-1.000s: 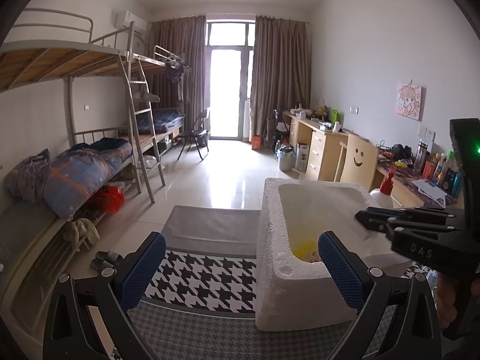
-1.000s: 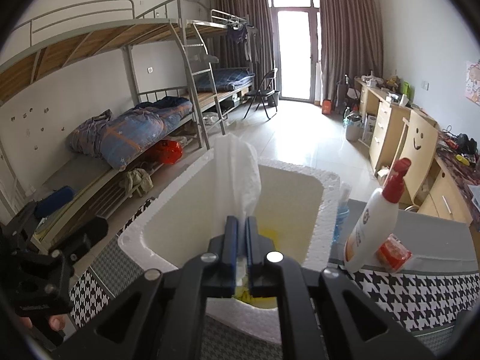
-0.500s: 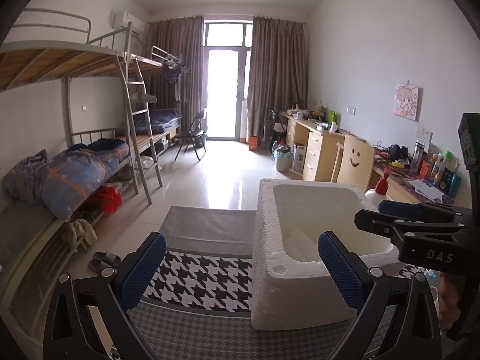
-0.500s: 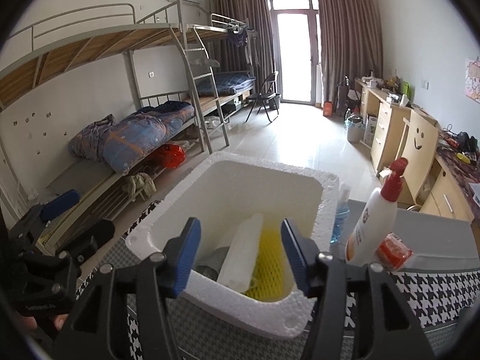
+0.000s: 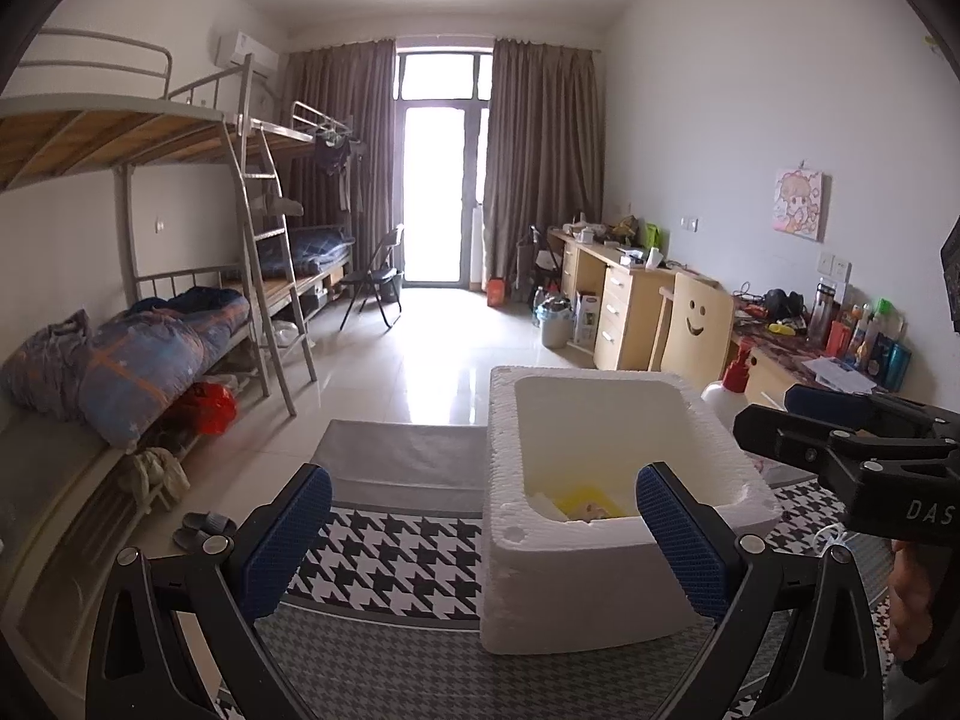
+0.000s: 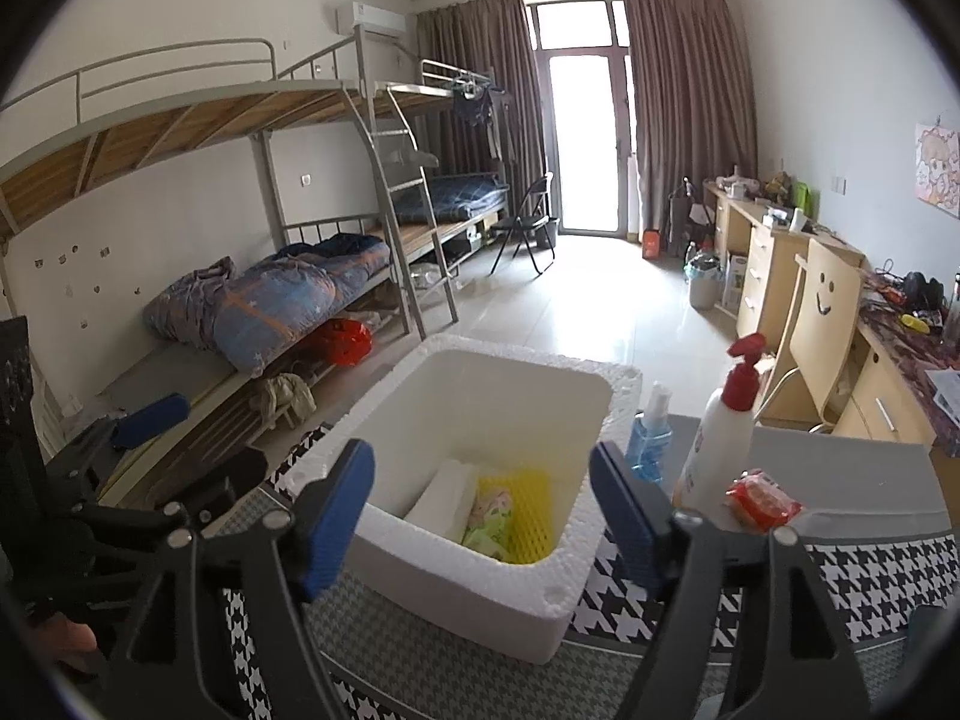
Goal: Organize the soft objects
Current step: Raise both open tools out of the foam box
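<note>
Hovering over the near rim of the foam box (image 6: 480,540), the right hand-held gripper (image 6: 480,516) has its blue pads wide apart and grips nothing. That position, directly above the opening, suits dropping items straight down into the box.

Inside the box, three soft items lie on the floor:
- a folded white cloth (image 6: 441,495) leans against the wall at 9 o'clock;
- a small green-and-pink cloth (image 6: 489,516) lies in the middle, touching the white one;
- a yellow mesh pad (image 6: 525,510) sits at 3 o'clock, partly under the patterned cloth.

The deep walls keep the limp items gathered and out of the way.

The left hand-held gripper (image 5: 480,540) is also wide open and empty. It waits at 9 o'clock of the box, its right pad level with the near rim, clear of the other tool's path.

The box stands on the tabletop (image 6: 420,648), which carries a houndstooth cloth. Rigid items stay outside the box at 3 o'clock: a pump bottle (image 6: 720,438), a blue spray bottle (image 6: 651,438) just beside the box wall, and a red packet (image 6: 762,504). No loose soft item is visible outside the box, so the sorting appears close to finished.
</note>
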Demonstrator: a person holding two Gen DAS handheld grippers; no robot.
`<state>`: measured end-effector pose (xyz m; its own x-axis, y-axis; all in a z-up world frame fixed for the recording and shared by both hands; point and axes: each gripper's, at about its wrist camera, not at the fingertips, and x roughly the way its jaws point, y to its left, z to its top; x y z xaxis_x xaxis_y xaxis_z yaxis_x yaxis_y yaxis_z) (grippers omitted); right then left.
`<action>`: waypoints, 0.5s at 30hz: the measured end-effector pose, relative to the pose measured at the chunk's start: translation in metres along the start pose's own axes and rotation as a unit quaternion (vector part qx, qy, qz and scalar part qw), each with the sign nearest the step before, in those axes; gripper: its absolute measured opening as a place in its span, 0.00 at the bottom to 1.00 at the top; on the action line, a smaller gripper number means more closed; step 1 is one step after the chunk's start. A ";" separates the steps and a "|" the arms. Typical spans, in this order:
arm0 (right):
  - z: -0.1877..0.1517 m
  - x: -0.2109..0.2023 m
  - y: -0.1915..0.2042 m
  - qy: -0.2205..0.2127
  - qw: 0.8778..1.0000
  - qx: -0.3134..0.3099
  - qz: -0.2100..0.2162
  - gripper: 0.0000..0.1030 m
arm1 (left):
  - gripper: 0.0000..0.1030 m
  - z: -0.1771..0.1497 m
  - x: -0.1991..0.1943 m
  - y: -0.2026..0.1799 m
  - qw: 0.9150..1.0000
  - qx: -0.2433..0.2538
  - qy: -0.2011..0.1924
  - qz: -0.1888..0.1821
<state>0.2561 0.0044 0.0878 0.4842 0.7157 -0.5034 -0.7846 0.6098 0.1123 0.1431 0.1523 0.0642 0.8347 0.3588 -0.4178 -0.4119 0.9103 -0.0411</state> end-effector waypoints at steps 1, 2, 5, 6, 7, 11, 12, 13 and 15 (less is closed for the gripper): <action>0.000 -0.002 -0.001 -0.002 1.000 0.000 0.000 0.76 | 0.99 0.000 -0.002 0.000 1.000 0.000 -0.001 0.000; -0.001 -0.003 -0.001 -0.003 1.000 0.000 0.000 0.76 | 0.99 0.000 -0.003 -0.001 1.000 0.000 -0.002 0.000; -0.001 -0.009 -0.004 -0.008 1.000 0.002 -0.002 0.76 | 0.99 0.001 -0.007 -0.005 1.000 0.002 -0.005 -0.002; -0.002 -0.011 -0.004 -0.010 1.000 0.003 -0.002 0.76 | 0.99 0.001 -0.008 -0.006 1.000 0.002 -0.006 -0.003; -0.002 -0.013 -0.005 -0.011 1.000 0.003 -0.002 0.76 | 0.99 0.001 -0.009 -0.007 1.000 0.003 -0.007 -0.004; -0.003 -0.023 -0.006 -0.020 1.000 0.002 -0.003 0.76 | 0.99 0.001 -0.013 -0.011 1.000 0.007 -0.010 -0.009; -0.004 -0.024 -0.003 -0.021 1.000 0.001 -0.004 0.76 | 0.99 0.001 -0.014 -0.011 1.000 0.007 -0.010 -0.011; -0.005 -0.026 -0.003 -0.023 1.000 0.001 -0.005 0.77 | 0.99 0.001 -0.015 -0.012 1.000 0.006 -0.010 -0.011; -0.006 -0.029 -0.003 -0.027 1.000 0.000 -0.008 0.79 | 0.99 0.000 -0.016 -0.013 1.000 0.009 -0.011 -0.012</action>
<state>0.2417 -0.0200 0.0969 0.5166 0.7235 -0.4580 -0.7769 0.6209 0.1045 0.1355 0.1347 0.0717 0.8523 0.3409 -0.3967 -0.3851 0.9222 -0.0350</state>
